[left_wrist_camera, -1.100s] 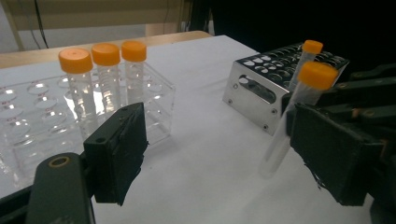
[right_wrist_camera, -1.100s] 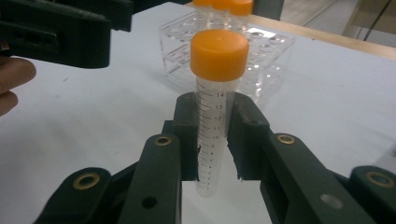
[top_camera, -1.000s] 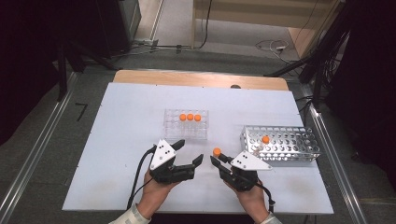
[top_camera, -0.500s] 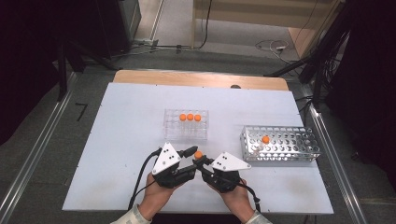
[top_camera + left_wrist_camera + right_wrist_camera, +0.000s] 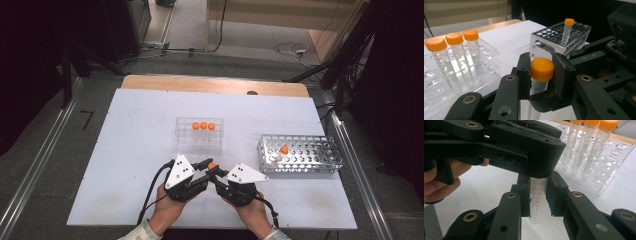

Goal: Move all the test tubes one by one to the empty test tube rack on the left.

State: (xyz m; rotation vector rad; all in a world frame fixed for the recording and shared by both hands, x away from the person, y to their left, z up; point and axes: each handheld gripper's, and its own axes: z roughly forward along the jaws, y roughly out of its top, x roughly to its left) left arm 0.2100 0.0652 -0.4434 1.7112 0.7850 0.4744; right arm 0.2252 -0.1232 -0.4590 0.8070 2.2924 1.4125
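Clear plastic rack [image 5: 199,142] near table centre, three orange-capped tubes [image 5: 203,126] upright in row along its far side. Metal perforated rack [image 5: 300,156] well apart toward right edge, one orange-capped tube [image 5: 283,150] upright near its left end. White tabletop [image 5: 130,150] on wooden board, strip of wood [image 5: 215,84] exposed along far edge. Grey floor beyond, cables [image 5: 295,49] trailing.

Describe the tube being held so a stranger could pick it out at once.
On the white table, look at the near edge, in front of the clear rack. There both tools clamp one orange-capped tube: left tool on its cap, right tool on its body. Every other tube stands in a rack.
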